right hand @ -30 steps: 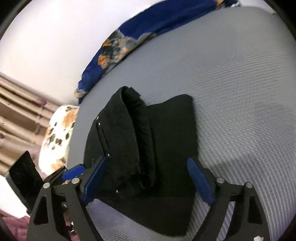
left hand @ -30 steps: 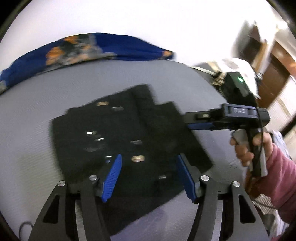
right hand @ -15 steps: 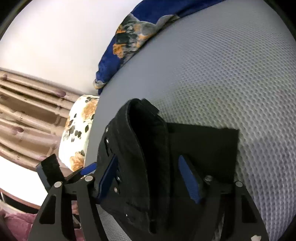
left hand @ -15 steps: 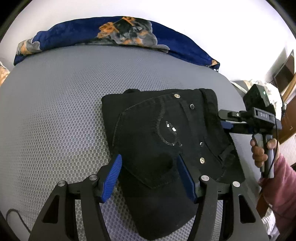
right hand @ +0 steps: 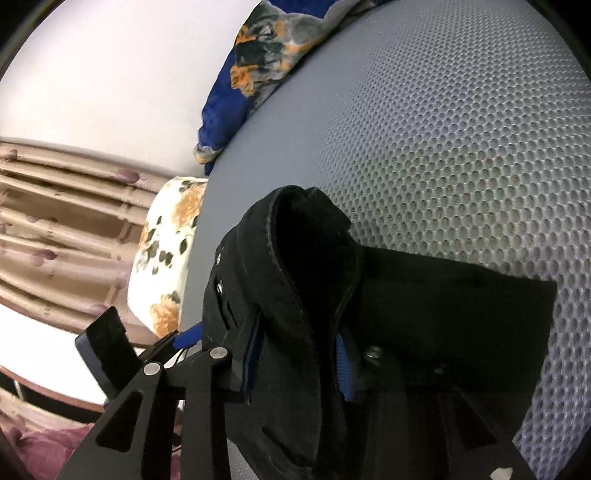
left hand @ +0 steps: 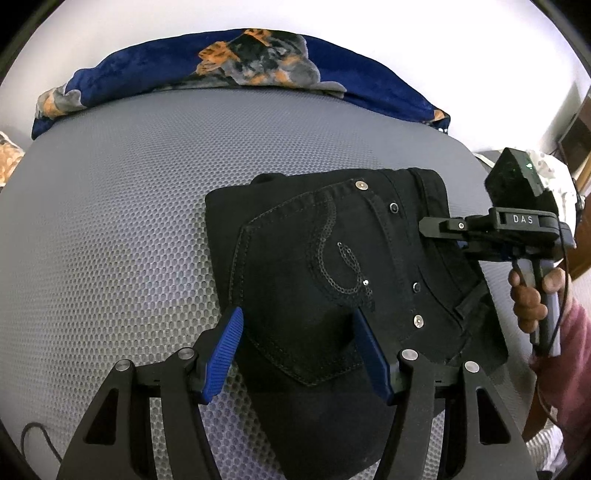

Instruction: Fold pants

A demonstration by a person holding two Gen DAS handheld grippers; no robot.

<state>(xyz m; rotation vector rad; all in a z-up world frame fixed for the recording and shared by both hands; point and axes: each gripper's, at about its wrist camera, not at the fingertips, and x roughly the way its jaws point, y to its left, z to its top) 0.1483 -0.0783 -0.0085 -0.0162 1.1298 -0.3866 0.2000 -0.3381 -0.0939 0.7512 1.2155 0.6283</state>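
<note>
Black pants [left hand: 332,280] lie folded on the grey mesh bed [left hand: 110,221]. Right gripper [right hand: 295,362] pinches their waistband edge; left gripper [left hand: 299,347] spread wide over the near fold — nearer the loose end.

We see both views sharp and free of motion blur, lit evenly by soft, bright light. The pale wall [left hand: 147,33] is nearly washed out. The black pants [left hand: 317,266] swallow detail in their folds. Fisheye bending curves the grey mesh surface [right hand: 461,147] strongly, with dark vignetting at the corners.
</note>
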